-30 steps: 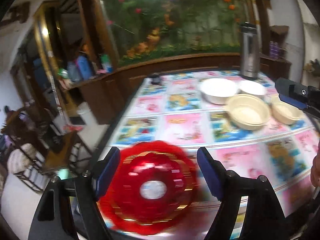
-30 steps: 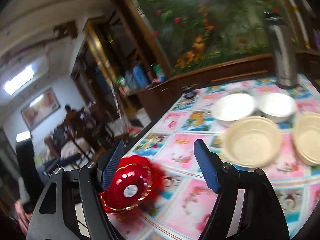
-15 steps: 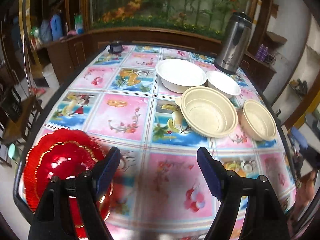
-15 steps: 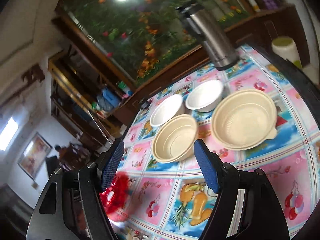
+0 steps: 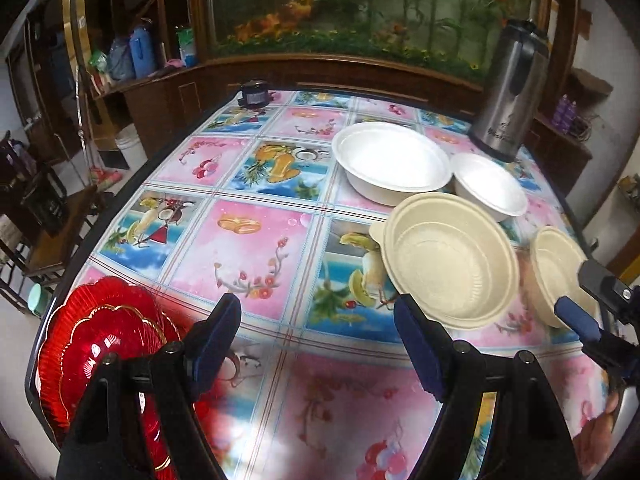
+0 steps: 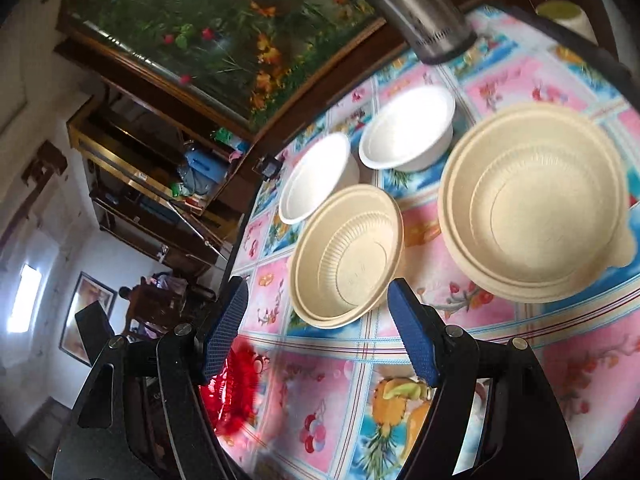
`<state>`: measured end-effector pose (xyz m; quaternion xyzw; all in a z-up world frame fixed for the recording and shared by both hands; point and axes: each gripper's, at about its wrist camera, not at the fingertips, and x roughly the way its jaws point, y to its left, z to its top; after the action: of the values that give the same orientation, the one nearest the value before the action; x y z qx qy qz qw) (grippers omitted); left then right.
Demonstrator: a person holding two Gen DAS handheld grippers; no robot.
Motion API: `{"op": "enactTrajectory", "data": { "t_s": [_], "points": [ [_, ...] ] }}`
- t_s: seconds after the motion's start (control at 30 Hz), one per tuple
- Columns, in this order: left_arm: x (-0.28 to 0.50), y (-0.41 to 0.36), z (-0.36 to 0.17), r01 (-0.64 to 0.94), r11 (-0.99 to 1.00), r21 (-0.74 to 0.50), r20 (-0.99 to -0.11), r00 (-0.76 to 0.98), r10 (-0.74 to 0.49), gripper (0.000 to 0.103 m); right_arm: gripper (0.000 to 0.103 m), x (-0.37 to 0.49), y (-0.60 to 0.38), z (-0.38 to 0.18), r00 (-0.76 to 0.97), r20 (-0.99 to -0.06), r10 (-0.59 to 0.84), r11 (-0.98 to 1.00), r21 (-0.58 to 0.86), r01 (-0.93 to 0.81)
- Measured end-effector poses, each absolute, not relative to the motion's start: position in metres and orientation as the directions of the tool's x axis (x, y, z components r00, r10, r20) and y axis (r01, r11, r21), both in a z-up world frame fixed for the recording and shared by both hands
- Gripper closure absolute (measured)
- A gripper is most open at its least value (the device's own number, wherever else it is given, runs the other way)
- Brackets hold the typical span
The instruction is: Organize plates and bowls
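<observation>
Behind the desk [image 5: 256, 248] we've got a big planted fish tank [image 5: 360, 12] in a dark wood cabinet, and the desk itself wears a loud pink-and-blue fruit-print cloth. All the bowls sit upright with their mouths facing up, and being round, none has a real long axis. The large white bowl [image 5: 394, 164] is toward the far side, with the small white bowl [image 5: 490, 188] just right of it and the rims looking like they touch. Nearer us, the large beige bowl [image 5: 448, 260] overlaps the front of both white ones in the left wrist view, with its little rim tab pointing left. The small beige bowl [image 5: 556, 272] sits to its right, a gap between them. The red plates [image 5: 100, 340], a smaller scalloped one stacked on a bigger one, lie flat at the near left corner, well apart from the bowls. A steel thermos jug [image 5: 508, 92] stands upright at the far right just behind the white bowls, and a small dark jar [image 5: 254, 94] sits at the far edge. Our left hand-held gripper [image 5: 318, 344] hangs over bare cloth, jaws wide apart and holding nothing. Our right hand-held gripper [image 6: 316, 332] is spread too and empty, view tilted, with the large beige bowl [image 6: 346, 256] just past its fingertips.
</observation>
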<state>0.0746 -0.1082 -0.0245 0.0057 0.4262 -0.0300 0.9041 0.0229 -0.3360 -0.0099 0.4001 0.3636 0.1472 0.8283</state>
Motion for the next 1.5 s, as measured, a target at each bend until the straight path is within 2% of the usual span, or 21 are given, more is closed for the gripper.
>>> {"op": "enactTrajectory", "data": {
  "t_s": [0.23,0.6,1.5],
  "points": [
    [0.09,-0.119,-0.025,0.031,0.999,0.021,-0.746,0.666,-0.004,0.024,0.03,0.026,-0.334,-0.02,0.698,-0.42,0.581,0.593,0.806,-0.008],
    [0.102,-0.136,-0.019,0.063,0.998,0.013,-0.704,0.709,-0.036,0.024,0.029,0.036,-0.334,-0.032,0.683,-0.475,0.555,0.61,0.79,0.054],
    [0.133,-0.145,-0.032,0.065,0.995,-0.072,-0.71,0.697,-0.097,0.024,0.029,0.059,-0.327,-0.044,0.674,-0.554,0.489,0.655,0.743,0.136]
  ]
}}
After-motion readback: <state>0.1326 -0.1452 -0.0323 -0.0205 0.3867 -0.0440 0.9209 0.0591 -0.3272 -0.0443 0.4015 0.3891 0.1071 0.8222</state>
